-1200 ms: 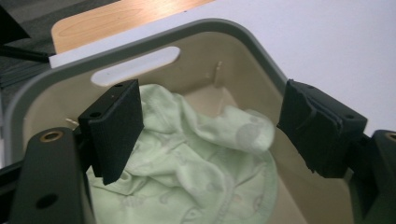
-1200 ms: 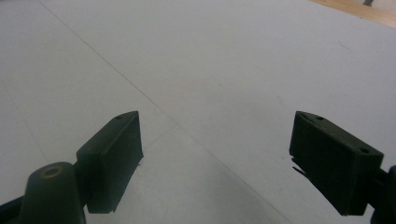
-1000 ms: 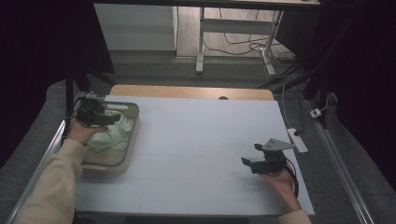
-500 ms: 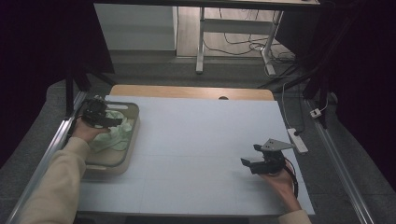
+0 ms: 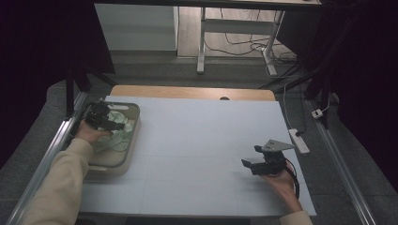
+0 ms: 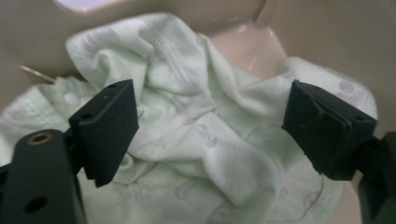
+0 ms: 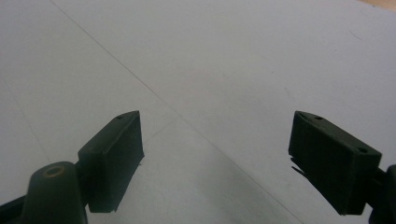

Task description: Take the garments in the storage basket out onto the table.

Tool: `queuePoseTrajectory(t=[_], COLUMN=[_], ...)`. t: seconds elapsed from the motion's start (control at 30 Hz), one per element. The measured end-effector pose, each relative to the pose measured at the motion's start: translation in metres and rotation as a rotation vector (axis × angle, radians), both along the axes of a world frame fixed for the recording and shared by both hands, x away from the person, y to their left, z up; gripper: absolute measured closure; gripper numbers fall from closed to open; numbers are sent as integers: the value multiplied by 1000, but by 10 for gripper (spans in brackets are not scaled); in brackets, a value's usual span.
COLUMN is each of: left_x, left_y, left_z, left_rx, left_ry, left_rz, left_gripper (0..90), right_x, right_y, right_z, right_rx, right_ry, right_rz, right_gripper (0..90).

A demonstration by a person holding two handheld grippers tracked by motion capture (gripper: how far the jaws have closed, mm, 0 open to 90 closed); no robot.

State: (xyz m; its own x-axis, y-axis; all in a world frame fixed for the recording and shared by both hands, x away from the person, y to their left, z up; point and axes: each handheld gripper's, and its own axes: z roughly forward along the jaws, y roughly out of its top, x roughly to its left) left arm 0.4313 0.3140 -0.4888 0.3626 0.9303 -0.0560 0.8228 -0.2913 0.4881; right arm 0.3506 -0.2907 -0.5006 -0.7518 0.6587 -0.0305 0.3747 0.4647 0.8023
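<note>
left gripper poised open over the cloth in the bin

from up close, the left gripper [image 6: 210, 121] has its two black jaws spread wide, nothing between them, hanging just above a crumpled pale green cloth [image 6: 196, 140]. whether the jaw tips touch the fabric is hard to tell; they look a shade above it. the cloth's lower edge is cut off at the bottom of the left gripper view, and its folds hide how it is shaped. it is soft knit, with stitched seams, a faint printed pattern too blurred to read, and a small round snap near one edge. it lies bunched in a beige bin [image 6: 327, 32], whose smooth floor shows bare past the cloth.

from the high view the left gripper [image 5: 107, 119] is dark and small over the bin [image 5: 119, 161], which sits at the left side of the white table [image 5: 197, 140]; the cloth [image 5: 123, 132] shows as a pale heap inside. the left hand [image 5: 89, 133] grips from below, a cream sleeve [image 5: 58, 187] running up from the bottom edge.

the right gripper [image 5: 253, 157] is well apart, near the table's right front, jaws parted and empty over bare tabletop, held in the right hand [image 5: 281, 180]. a white power strip [image 5: 299, 140] lies on the floor beyond the table's right edge.
</note>
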Motion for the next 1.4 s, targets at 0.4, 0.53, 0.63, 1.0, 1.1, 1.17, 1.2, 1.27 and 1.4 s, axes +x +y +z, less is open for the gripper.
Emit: queuePoseTrajectory(t=[0.4,0.53,0.63,1.0,1.1,1.17,1.2,1.27,1.4], left_x=[2,4,5,6,6,6,6,6,5], left_y=[-2,-1,-2,-7,-9,-9,-9,-9,-10], left_z=[-13,-16,-20,-29,-31,-31,-31,-31,-30], left_rx=[8,15,22,93,108,108,107,102,98], left_ry=[63,86,103,141,150,151,152,155,149], left_rz=[-12,-21,-22,-45,-53,-52,-51,-49,-56], left_gripper=[115,95,84,74,62,63,66,74,120], right_x=[0,0,1,0,-1,-1,-1,-1,-1], right_y=[0,0,0,0,1,1,1,0,0], right_z=[0,0,0,-1,1,1,0,0,0], right_rx=[0,-2,1,-5,-2,-5,-7,-6,-6], right_ry=[5,5,7,4,-13,-13,-9,-7,-9], right_rz=[-1,-6,-7,-8,-7,-7,-9,-8,-10], right_gripper=[173,174,174,183,191,190,190,190,190])
